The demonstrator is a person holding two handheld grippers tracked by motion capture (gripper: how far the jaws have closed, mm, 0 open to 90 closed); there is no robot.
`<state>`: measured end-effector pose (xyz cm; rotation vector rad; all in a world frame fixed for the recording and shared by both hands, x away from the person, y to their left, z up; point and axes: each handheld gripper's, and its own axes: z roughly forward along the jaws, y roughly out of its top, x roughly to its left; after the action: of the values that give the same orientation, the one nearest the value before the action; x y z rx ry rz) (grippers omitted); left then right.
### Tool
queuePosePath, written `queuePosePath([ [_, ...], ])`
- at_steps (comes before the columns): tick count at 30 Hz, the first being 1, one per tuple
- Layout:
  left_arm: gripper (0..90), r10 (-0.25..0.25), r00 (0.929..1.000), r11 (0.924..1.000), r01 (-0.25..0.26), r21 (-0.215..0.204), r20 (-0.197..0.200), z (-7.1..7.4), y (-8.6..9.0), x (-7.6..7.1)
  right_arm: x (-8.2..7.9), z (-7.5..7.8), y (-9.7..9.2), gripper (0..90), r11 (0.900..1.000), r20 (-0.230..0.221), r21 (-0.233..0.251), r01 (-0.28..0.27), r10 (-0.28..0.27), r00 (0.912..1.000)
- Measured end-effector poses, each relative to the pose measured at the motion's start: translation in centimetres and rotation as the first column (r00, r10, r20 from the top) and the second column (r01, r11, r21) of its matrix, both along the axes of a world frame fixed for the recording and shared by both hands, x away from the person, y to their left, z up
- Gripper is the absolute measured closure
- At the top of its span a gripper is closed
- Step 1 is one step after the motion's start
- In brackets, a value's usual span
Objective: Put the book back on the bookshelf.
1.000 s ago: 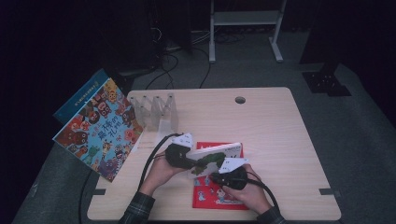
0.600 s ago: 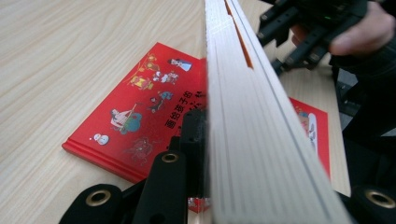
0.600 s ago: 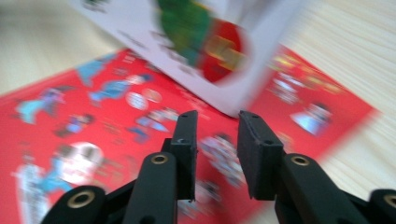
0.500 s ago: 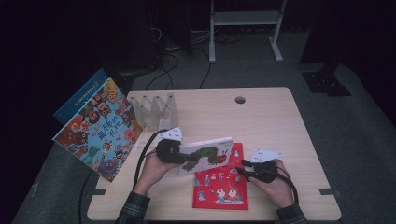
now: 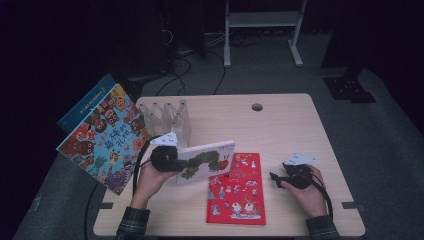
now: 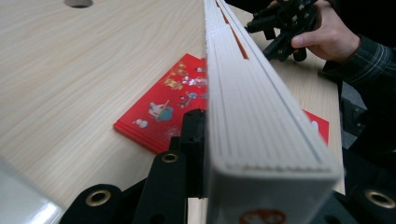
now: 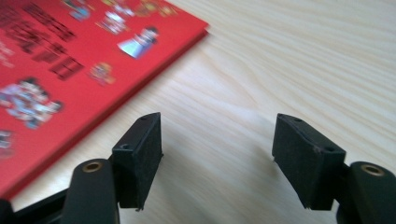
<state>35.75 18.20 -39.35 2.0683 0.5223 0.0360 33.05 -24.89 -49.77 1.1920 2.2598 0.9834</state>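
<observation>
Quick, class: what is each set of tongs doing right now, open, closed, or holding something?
Left tongs: closed on the caterpillar board book, held on edge.
Right tongs: open, nothing between them, jaws have just been opening, above the table.

High view overhead facing forward-down, both gripper views low, close, sharing the red book (image 5: 236,189).
</observation>
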Motion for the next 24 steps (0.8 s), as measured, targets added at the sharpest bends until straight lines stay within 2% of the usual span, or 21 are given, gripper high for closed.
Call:
queuePosePath([
  [3, 75.3, 0.026, 0.9996, 0.9997, -0.026, 0.006, 0.008, 0.3, 0.9, -0.3, 0.3, -0.2, -0.3, 29.9, 0.9997, -0.013, 0.019, 0.014, -0.013, 0.9998],
  [6, 75.3, 0.041, 0.9991, 0.9992, -0.04, -0.003, 0.008, 0.6, 1.7, -0.6, 0.4, -0.4, -0.6, 24.6, 0.9992, -0.009, 0.035, 0.019, -0.019, 0.9998],
  [11, 75.3, 0.065, 0.9979, 0.9979, -0.065, -0.008, 0.008, 1.1, 3.2, -1.3, 0.6, -0.5, -0.7, 14.5, 0.999, -0.023, 0.027, 0.035, -0.034, 0.9992],
  [17, 75.3, 0.109, 0.9938, 0.9941, -0.109, -0.007, 0.024, 1.5, 5.3, -2.4, 0.7, -0.5, -0.7, 14.3, 0.9989, -0.024, 0.026, 0.039, -0.038, 0.999],
  [24, 75.3, 0.16, 0.9868, 0.9869, -0.16, -0.022, 0.022, 1.7, 8.2, -3.3, 0.7, -0.5, -0.7, 14.2, 0.9988, -0.024, 0.026, 0.041, -0.04, 0.9989],
])
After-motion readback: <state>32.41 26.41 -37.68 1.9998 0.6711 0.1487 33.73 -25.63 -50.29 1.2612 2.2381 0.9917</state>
